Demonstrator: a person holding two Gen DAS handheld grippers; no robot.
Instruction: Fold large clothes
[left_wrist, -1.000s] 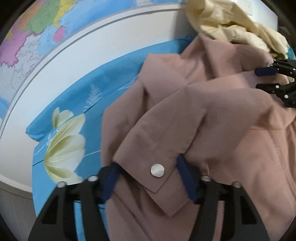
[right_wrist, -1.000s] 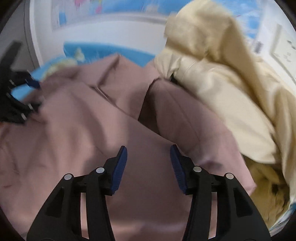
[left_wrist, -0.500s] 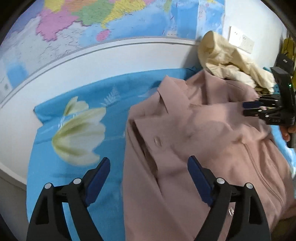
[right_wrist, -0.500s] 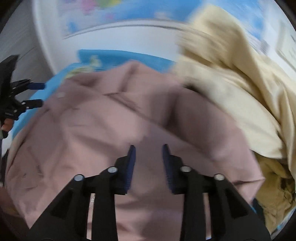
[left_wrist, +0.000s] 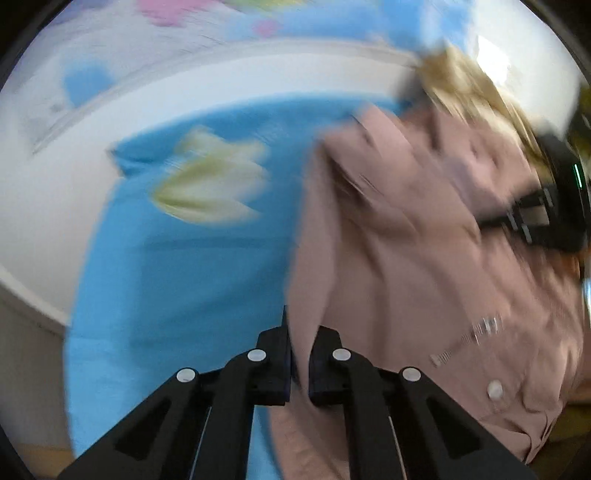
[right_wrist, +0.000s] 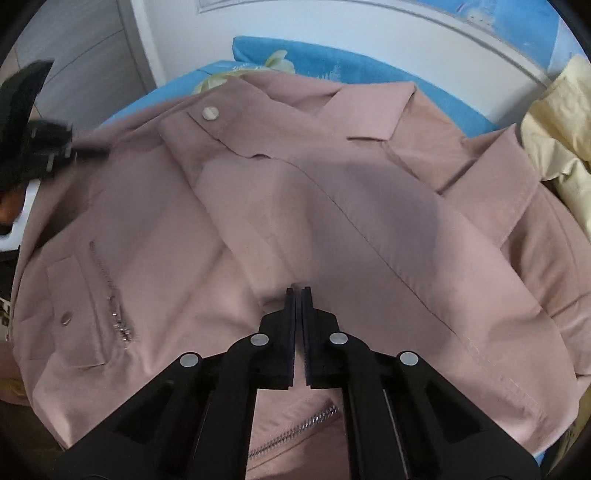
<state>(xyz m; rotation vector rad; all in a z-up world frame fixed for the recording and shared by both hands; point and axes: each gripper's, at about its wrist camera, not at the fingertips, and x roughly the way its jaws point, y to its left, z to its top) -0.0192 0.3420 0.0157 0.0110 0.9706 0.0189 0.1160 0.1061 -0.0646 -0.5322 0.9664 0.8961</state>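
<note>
A dusty-pink zip-front jacket (right_wrist: 332, 206) with metal snap buttons lay spread over a blue flower-printed sheet (left_wrist: 177, 273), beside a crumpled cream garment (right_wrist: 557, 129) at the far right. The left gripper (left_wrist: 300, 343), jaws just closed, pinched the jacket's left edge. The right gripper (right_wrist: 297, 295), also just closed, nipped a fold near the jacket's middle

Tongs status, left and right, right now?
Left tongs: just closed, shut on the left edge of the pink jacket.
Right tongs: just closed, pinching a small fold of the pink jacket.
</note>
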